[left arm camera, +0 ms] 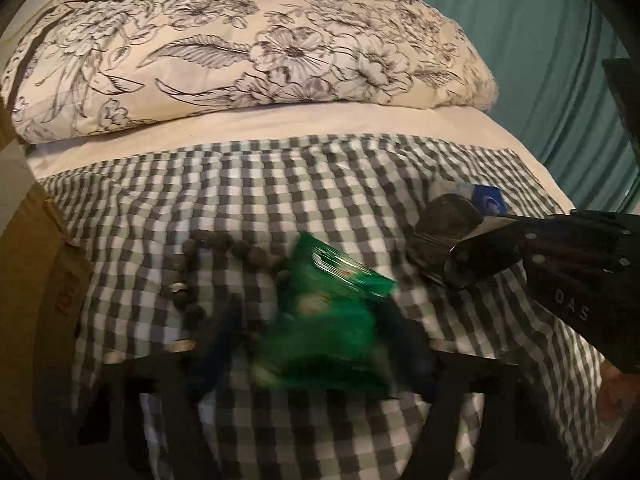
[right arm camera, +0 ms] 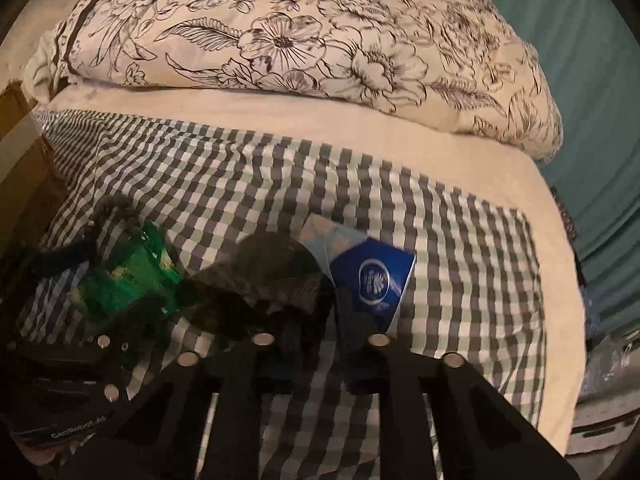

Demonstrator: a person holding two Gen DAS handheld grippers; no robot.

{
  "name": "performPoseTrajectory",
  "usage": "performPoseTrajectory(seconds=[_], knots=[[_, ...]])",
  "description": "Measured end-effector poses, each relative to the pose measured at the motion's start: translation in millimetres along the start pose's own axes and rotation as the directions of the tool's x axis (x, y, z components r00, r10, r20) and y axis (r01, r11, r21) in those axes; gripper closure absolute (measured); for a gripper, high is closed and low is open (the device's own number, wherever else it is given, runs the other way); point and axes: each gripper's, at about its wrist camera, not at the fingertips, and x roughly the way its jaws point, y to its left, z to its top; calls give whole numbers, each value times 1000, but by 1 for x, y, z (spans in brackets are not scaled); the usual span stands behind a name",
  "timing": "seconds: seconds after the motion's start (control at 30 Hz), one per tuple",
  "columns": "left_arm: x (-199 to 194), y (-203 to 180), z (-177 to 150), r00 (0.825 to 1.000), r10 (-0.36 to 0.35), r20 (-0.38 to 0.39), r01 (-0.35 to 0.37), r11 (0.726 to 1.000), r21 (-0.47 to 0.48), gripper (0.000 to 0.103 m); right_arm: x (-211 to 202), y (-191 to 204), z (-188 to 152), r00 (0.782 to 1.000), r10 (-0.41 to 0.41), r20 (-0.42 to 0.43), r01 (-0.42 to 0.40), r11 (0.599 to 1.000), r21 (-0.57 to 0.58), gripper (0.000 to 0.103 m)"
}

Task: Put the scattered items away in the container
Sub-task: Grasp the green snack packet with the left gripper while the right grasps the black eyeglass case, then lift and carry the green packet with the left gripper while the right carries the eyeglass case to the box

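Observation:
A green snack packet [left arm camera: 332,312] sits between the fingers of my left gripper [left arm camera: 320,344] on the checked bedspread; it is blurred, and the jaws look closed against it. It also shows in the right wrist view [right arm camera: 128,276]. A string of dark beads [left arm camera: 208,264] lies just left of the packet. A dark round pouch [left arm camera: 444,220] lies to the right, with my right gripper [right arm camera: 316,332] open around it [right arm camera: 276,272]. A blue and white packet [right arm camera: 374,280] lies beside the pouch, by the right finger.
A floral pillow [left arm camera: 248,48] lies across the head of the bed. A cardboard box [left arm camera: 36,280] stands at the bed's left edge. A teal curtain [left arm camera: 540,60] hangs on the right. The checked bedspread [left arm camera: 280,184] covers the bed.

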Motion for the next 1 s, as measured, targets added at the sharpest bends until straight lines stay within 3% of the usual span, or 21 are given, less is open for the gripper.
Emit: performPoseTrajectory(seconds=[0.03,0.1,0.27,0.7,1.0], knots=[[0,-2,0,1000,4,0,-4,1000,4,49,0,-3,-1,1000,5,5,-5,1000,13,97],[-2,-4,0,1000,-9,-3,10,1000,16,62,-3,-8,-3,1000,8,23,-9,999,35,97],[-10,-5,0,1000,-9,-3,9,1000,12,71,-16,-12,-8,998,8,67,-12,998,56,98],[-70,2,12,996,28,84,-28,1000,-7,73,-70,-6,-15,985,37,170,-51,996,79,98],[-135,-1,22,980,66,189,-67,998,-2,73,-126,-4,-13,960,28,279,-59,993,102,98]])
